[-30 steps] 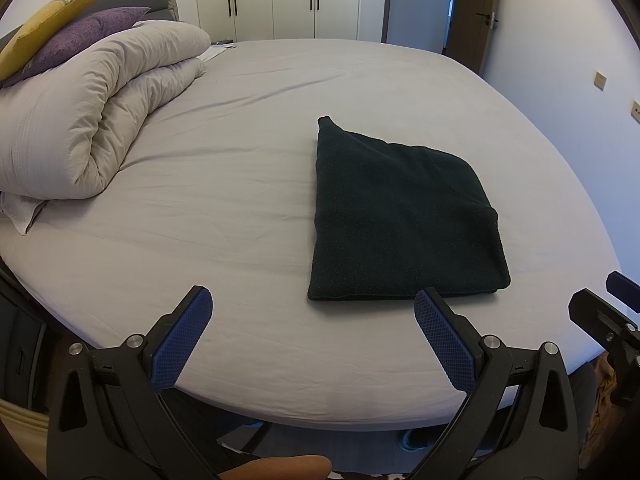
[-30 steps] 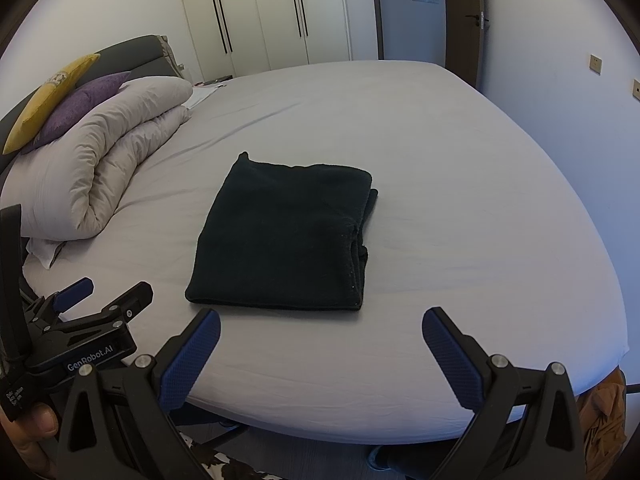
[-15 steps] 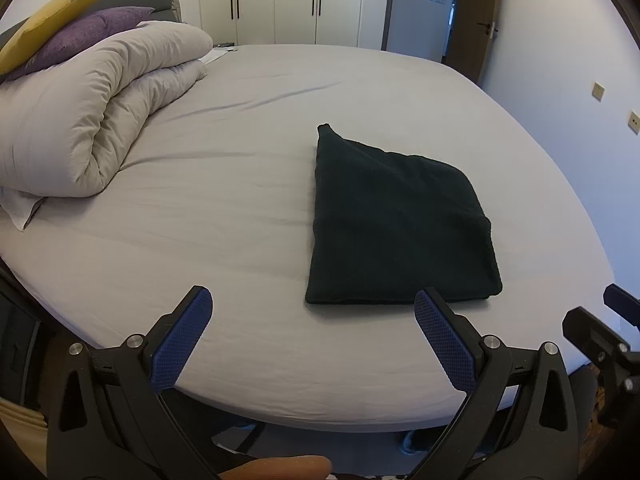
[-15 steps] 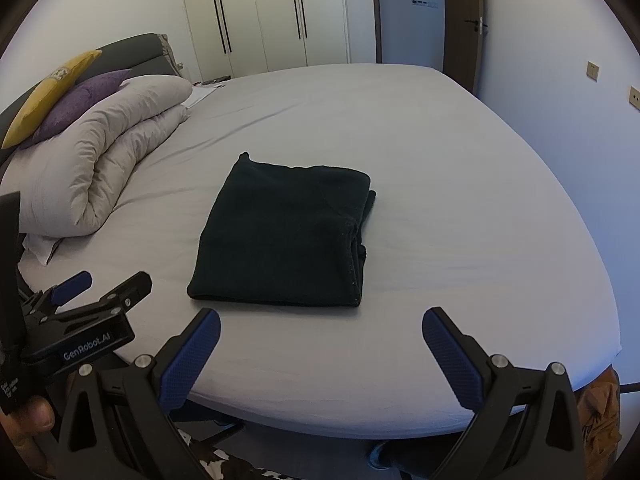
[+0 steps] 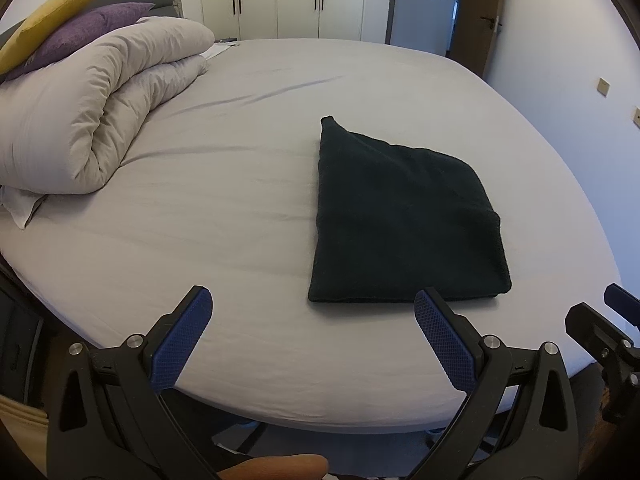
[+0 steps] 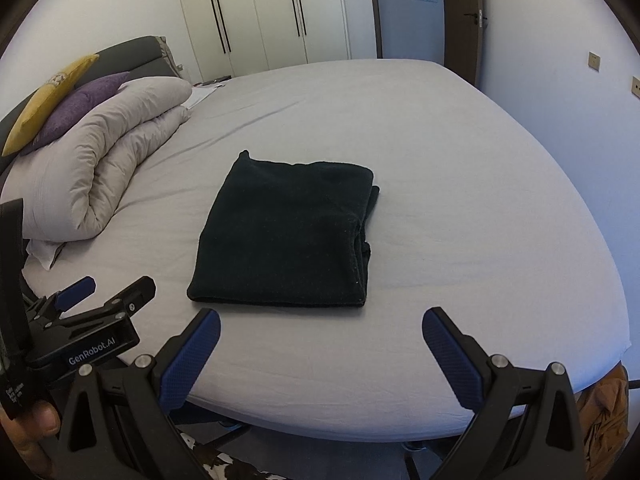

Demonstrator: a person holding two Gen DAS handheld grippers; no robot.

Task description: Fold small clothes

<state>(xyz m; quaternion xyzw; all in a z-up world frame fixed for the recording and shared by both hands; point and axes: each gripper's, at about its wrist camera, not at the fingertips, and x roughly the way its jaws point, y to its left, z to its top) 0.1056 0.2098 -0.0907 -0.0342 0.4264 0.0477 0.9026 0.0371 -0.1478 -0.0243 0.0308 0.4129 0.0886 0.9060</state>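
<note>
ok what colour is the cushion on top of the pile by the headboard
Mustard yellow cushion, lying on a purple cushion; it shows best in the right wrist view.

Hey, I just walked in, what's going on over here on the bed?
A person is holding a two-finger gripper in each hand at the foot of the bed. A dark garment lies folded into a neat rectangle on the sheet. The left gripper and right gripper are both open, hanging near the bed's edge, touching nothing. A rolled duvet and pillows sit to the left.
</note>
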